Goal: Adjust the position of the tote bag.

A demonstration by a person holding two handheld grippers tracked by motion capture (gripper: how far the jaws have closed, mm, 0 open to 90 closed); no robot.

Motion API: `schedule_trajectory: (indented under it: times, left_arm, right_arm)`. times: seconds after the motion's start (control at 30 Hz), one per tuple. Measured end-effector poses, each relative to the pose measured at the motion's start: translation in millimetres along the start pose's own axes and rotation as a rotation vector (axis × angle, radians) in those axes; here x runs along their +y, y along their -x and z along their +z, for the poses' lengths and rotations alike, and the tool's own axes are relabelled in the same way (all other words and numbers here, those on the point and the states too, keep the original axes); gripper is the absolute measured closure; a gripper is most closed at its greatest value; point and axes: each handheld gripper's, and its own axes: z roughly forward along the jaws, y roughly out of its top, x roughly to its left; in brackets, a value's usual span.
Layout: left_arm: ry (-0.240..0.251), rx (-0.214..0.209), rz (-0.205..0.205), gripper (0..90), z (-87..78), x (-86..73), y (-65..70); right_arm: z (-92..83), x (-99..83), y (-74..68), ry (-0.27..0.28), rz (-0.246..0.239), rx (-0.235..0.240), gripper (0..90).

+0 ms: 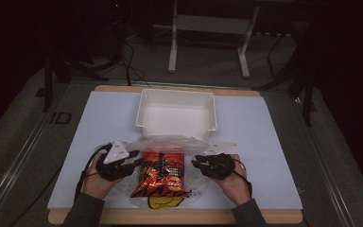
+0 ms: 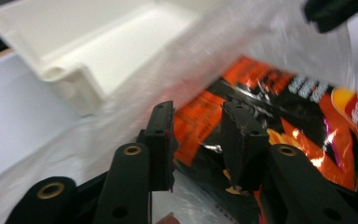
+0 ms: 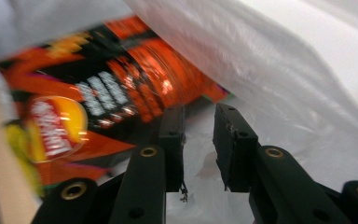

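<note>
High view: a chip packet (image 1: 162,176) inside a clear bag (image 1: 170,142) is flanked by the left claw (image 1: 131,163) and right claw (image 1: 199,163), both part open, nothing visibly gripped, near a white tray (image 1: 176,124).

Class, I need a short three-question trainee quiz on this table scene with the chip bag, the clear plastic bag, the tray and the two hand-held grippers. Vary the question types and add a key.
1. True or false: the white tray holds the chip bag.
2. Multiple choice: the chip bag lies A) between the left gripper and right gripper; B) behind the tray; C) off the table.
3. Short answer: what thin material drapes around the chip bag?

Key: 1 false, the tray is empty; 2 A; 3 a clear plastic bag.
</note>
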Motion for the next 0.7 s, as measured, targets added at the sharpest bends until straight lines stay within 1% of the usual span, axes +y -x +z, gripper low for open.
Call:
schedule_trajectory:
  times: [0.03,0.07,0.1,0.13,0.17,0.2,0.23,0.27,0.3,0.33,0.37,0.4,0.43,0.47,0.57,0.63,0.67,0.7]
  left_arm:
    - [-0.021,0.014,0.018,64.0,3.9,0.7,1.0]
    - [-0.050,0.046,0.040,61.6,10.2,2.0,1.9]
    - [-0.061,0.061,0.045,57.1,14.2,2.8,2.0]
    - [-0.072,0.080,0.049,54.4,19.3,4.2,1.9]
    - [-0.083,0.112,0.060,49.8,24.1,5.9,1.6]
    - [-0.096,0.132,0.069,47.4,29.9,7.8,0.4]
    - [-0.101,0.144,0.063,46.0,33.4,8.9,-0.1]
    - [-0.115,0.180,0.071,44.5,38.6,10.5,-1.3]
    - [-0.120,0.195,0.071,43.1,42.3,11.5,-2.5]
    - [-0.125,0.202,0.066,42.9,44.8,12.1,-3.9]
    - [-0.133,0.225,0.058,41.8,47.8,13.1,-5.4]
    - [-0.142,0.252,0.056,41.6,50.4,13.9,-7.2]
    - [-0.134,0.256,0.040,41.7,53.1,14.2,-9.5]
    - [-0.135,0.276,0.020,41.6,55.8,14.3,-12.1]
    - [-0.166,0.311,-0.005,45.3,62.8,14.0,-18.0]
    - [-0.195,0.347,-0.002,50.2,67.5,13.7,-21.2]
    - [-0.202,0.359,-0.005,53.0,69.9,13.5,-23.5]
    - [-0.209,0.373,-0.006,56.9,71.0,13.5,-25.7]
  right_arm:
    - [6.4,-0.4,0.8,-0.014,0.003,-0.020,69.7]
    - [9.7,-0.3,1.8,-0.025,0.010,-0.034,66.8]
    - [14.7,0.1,4.0,-0.029,0.024,-0.063,62.5]
    - [17.0,0.6,5.3,-0.028,0.039,-0.079,60.0]
    - [19.3,1.3,7.6,-0.025,0.054,-0.092,58.3]
    - [21.2,2.2,9.7,-0.019,0.067,-0.105,56.4]
    - [23.7,3.5,12.7,-0.017,0.081,-0.118,54.5]
    - [25.3,4.2,14.4,-0.020,0.089,-0.121,53.2]
    - [28.5,5.1,16.6,-0.026,0.099,-0.133,51.8]
    - [31.7,5.6,18.3,-0.028,0.103,-0.140,50.1]
    - [34.1,5.8,19.3,-0.036,0.107,-0.145,48.7]
    - [37.3,5.7,20.9,-0.045,0.115,-0.152,47.1]
    - [40.9,5.5,22.6,-0.054,0.127,-0.156,45.5]
    - [44.6,5.4,24.1,-0.061,0.141,-0.159,44.1]
    - [54.3,5.5,26.9,-0.077,0.156,-0.173,44.2]
    - [58.0,6.2,27.8,-0.087,0.159,-0.182,49.1]
    - [58.5,6.7,28.5,-0.089,0.159,-0.186,52.0]
    - [58.5,7.1,29.7,-0.088,0.166,-0.186,57.5]
